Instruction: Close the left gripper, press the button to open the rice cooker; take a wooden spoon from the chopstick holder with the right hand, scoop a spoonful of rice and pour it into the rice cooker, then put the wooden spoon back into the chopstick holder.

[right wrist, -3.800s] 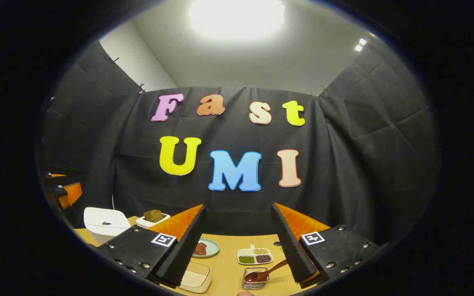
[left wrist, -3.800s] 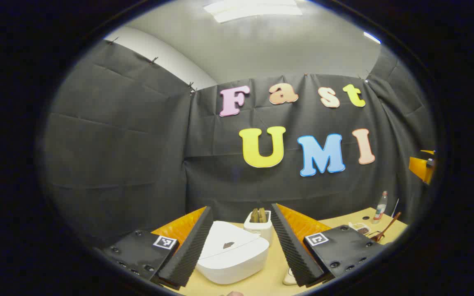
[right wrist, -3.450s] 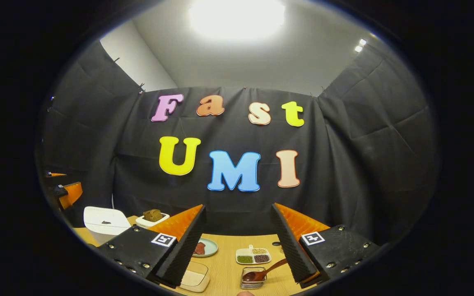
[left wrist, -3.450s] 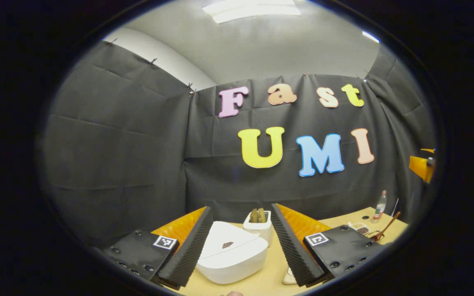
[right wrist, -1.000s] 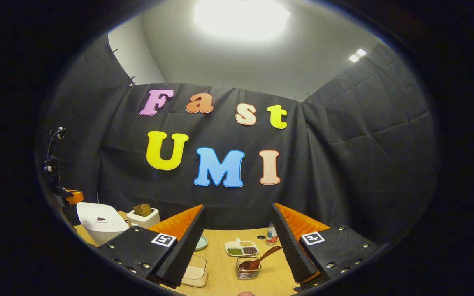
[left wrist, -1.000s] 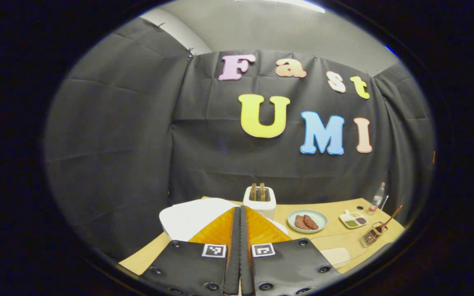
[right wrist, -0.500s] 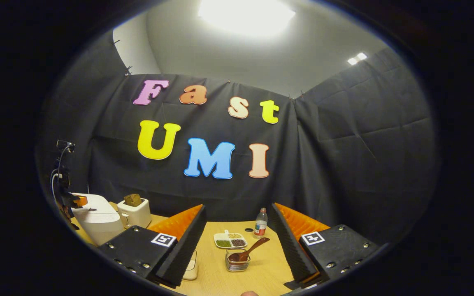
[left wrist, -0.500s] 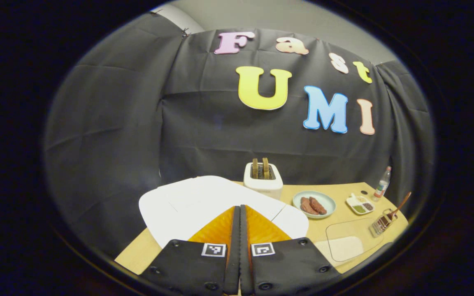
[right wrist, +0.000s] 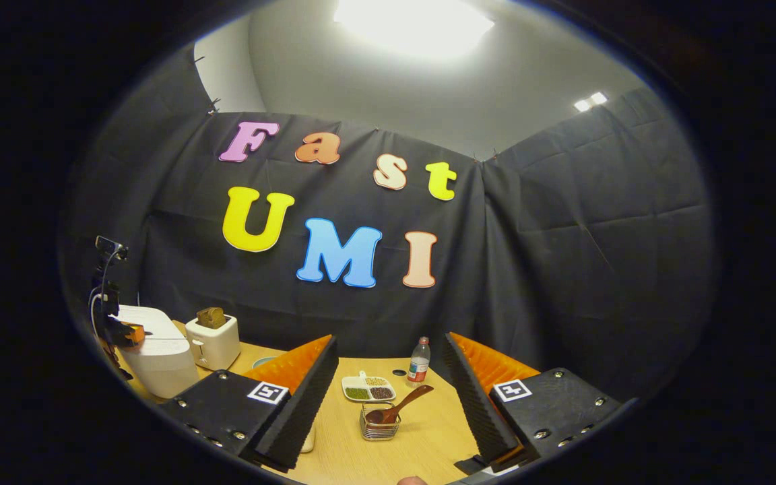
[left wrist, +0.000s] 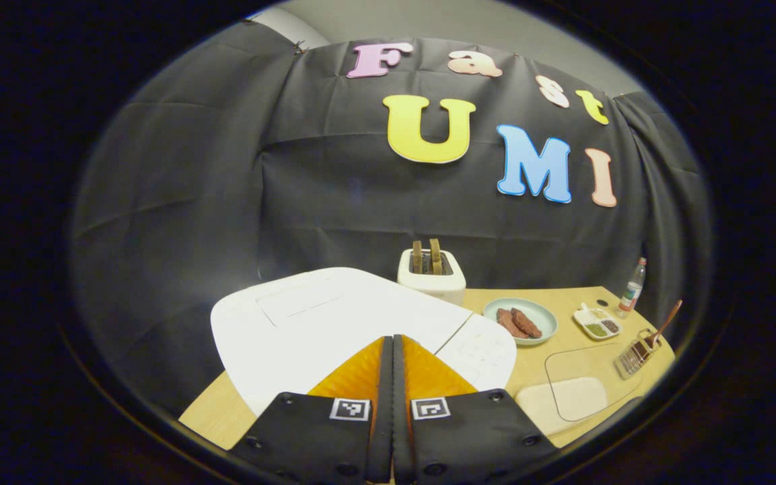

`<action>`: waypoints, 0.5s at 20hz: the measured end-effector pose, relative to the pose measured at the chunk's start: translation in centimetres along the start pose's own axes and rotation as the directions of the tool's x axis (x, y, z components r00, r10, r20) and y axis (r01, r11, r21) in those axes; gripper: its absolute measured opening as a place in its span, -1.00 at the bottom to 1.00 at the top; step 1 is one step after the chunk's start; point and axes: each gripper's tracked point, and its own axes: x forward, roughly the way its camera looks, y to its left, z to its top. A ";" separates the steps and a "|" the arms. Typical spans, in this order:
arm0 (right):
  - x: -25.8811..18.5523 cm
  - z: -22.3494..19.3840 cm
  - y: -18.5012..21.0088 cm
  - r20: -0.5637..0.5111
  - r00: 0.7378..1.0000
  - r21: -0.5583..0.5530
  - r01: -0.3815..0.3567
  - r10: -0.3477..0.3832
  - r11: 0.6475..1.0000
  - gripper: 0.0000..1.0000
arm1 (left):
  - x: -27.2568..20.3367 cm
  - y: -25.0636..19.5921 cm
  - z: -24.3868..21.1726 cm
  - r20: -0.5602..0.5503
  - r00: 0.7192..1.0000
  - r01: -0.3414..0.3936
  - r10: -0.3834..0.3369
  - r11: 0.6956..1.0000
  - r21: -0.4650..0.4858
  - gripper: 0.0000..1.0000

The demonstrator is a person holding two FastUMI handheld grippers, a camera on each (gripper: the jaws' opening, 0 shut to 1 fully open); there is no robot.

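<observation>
The white rice cooker (left wrist: 320, 316) sits shut at the table's left end, and my left gripper (left wrist: 393, 340) is shut, its tips right over the cooker's lid near the front. From the right gripper view the rice cooker (right wrist: 155, 350) stands at far left with the left gripper (right wrist: 128, 333) on top of it. A wooden spoon (right wrist: 398, 404) leans in a wire chopstick holder (right wrist: 378, 428) between the fingers of my open right gripper (right wrist: 388, 394), some way ahead. In the left gripper view the wooden spoon (left wrist: 661, 330) and chopstick holder (left wrist: 634, 353) lie far right.
A white toaster (left wrist: 430, 276) with bread stands behind the cooker. A plate of meat (left wrist: 519, 322), a divided dish of beans (right wrist: 368, 389), a small bottle (right wrist: 419, 364) and a clear lidded container (left wrist: 573, 394) sit on the wooden table (right wrist: 422, 444).
My left gripper has shut and dropped down and forward onto the rice cooker's lid. The right gripper has swung right and drawn nearer the chopstick holder, still open.
</observation>
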 end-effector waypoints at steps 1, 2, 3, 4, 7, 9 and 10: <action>0.1 0.1 0.2 0.003 1.000 -0.006 -0.004 0.004 1.000 0.90 | 0.2 0.0 0.2 0.016 1.000 0.003 -0.003 1.000 0.001 -0.82; 0.1 0.0 0.3 0.000 1.000 -0.007 -0.012 0.012 1.000 0.90 | 0.0 -0.1 0.1 0.007 1.000 0.002 -0.002 1.000 -0.004 -0.82; 0.2 -0.2 0.7 -0.009 1.000 -0.005 -0.027 0.027 1.000 0.90 | -0.1 -0.1 0.5 0.006 1.000 -0.001 0.001 1.000 -0.009 -0.82; 0.2 -0.2 0.9 -0.009 0.999 -0.004 -0.042 0.042 0.999 0.89 | -0.1 0.1 0.8 0.003 1.000 -0.004 0.004 1.000 -0.009 -0.82; 1.1 -0.1 0.8 0.001 0.998 0.004 -0.066 0.066 0.998 0.90 | -1.2 0.4 4.5 0.091 0.995 -0.040 0.038 0.999 0.018 -0.82; 1.6 0.1 0.8 0.004 0.996 0.031 -0.090 0.090 0.995 0.89 | -2.1 1.1 7.3 0.146 0.986 -0.084 0.078 0.996 0.033 -0.82; 1.9 0.3 0.7 0.014 0.995 0.039 -0.099 0.099 0.994 0.90 | -2.4 1.3 8.6 0.171 0.981 -0.103 0.096 0.994 0.034 -0.82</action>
